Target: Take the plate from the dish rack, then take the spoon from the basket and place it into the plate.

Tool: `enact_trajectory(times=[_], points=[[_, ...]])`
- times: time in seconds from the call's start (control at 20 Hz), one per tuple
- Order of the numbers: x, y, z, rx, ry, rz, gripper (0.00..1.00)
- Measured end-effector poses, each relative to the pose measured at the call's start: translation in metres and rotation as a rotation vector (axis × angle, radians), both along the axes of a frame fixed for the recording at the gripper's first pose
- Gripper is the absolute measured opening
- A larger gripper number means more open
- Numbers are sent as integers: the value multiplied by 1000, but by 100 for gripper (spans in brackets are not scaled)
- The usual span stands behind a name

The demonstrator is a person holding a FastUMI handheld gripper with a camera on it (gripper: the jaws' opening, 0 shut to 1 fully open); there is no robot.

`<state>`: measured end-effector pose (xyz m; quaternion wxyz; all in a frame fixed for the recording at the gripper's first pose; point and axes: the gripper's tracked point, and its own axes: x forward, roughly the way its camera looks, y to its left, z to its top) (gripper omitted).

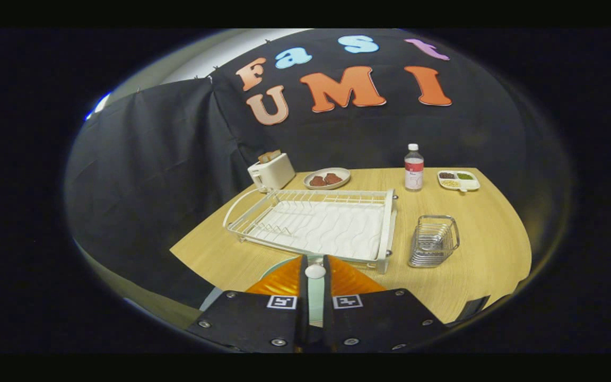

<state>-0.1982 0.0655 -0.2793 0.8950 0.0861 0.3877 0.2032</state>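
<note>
Gripper view: the dish rack (316, 225) is seen empty and the plate (284, 263) lies just before it. The gripper (315, 265) is closed on the spoon (315, 271) above that plate; release remains.

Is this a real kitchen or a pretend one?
Probably a pretend one: a table set up like a kitchen counter, with black cloth for walls. It has a dish rack, a toaster and a wire basket. The gripper holds a spoon.

Wood-grain table (475, 249); shiny wire basket (434, 241); white-coated wire dish rack (311, 223).
</note>
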Motion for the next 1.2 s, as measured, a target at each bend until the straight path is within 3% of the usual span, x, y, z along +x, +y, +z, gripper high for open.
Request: enact_trajectory(times=[0.7, 0.95, 1.2], points=[[-10, 38, -46, -3, 76, 105, 11], [-11, 38, -54, 6, 89, 100, 13], [-30, 19, -78, 4, 184, 63, 16]])
